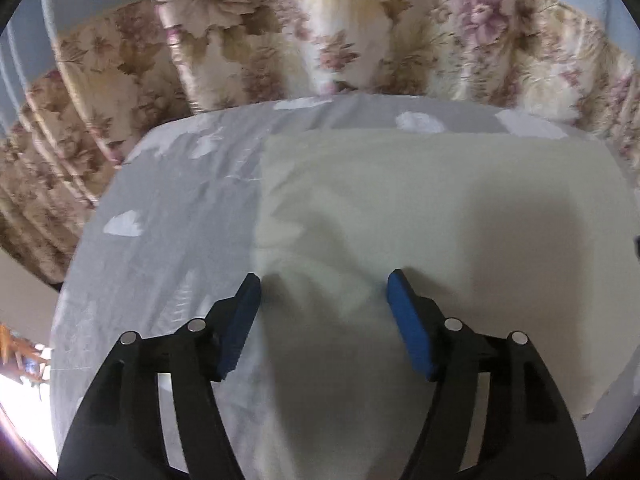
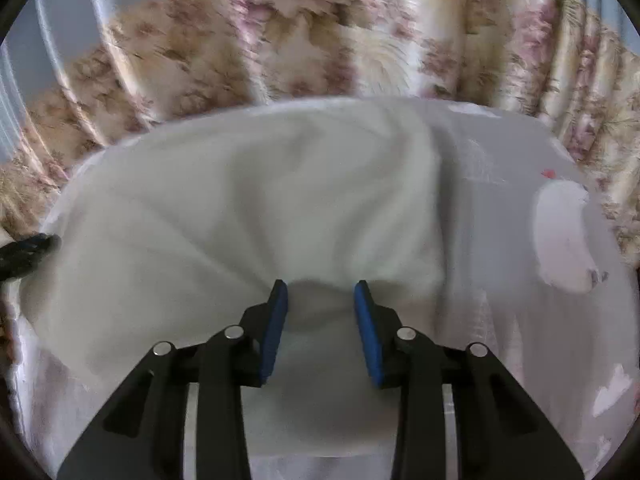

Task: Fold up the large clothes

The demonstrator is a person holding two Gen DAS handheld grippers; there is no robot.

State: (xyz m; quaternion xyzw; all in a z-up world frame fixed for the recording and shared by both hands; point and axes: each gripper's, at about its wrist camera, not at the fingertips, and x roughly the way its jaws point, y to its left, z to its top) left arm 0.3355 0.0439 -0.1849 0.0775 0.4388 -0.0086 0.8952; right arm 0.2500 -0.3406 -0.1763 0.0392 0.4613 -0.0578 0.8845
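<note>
A large cream-white cloth (image 1: 432, 216) lies spread on a table covered with a grey-white patterned sheet (image 1: 168, 216). My left gripper (image 1: 323, 280) is open wide, its blue pads just above the cloth near the cloth's left edge. In the right wrist view the same cloth (image 2: 248, 200) is wrinkled and bunched. My right gripper (image 2: 321, 285) is open, its blue pads straddling a raised fold of the cloth; the pads stand apart from each other with cloth between them.
Floral beige and pink curtains (image 1: 248, 28) hang close behind the table's far edge, also in the right wrist view (image 2: 320, 32). The table sheet (image 2: 520, 240) shows white patches at the right. A dark object (image 2: 20, 256) sits at the left edge.
</note>
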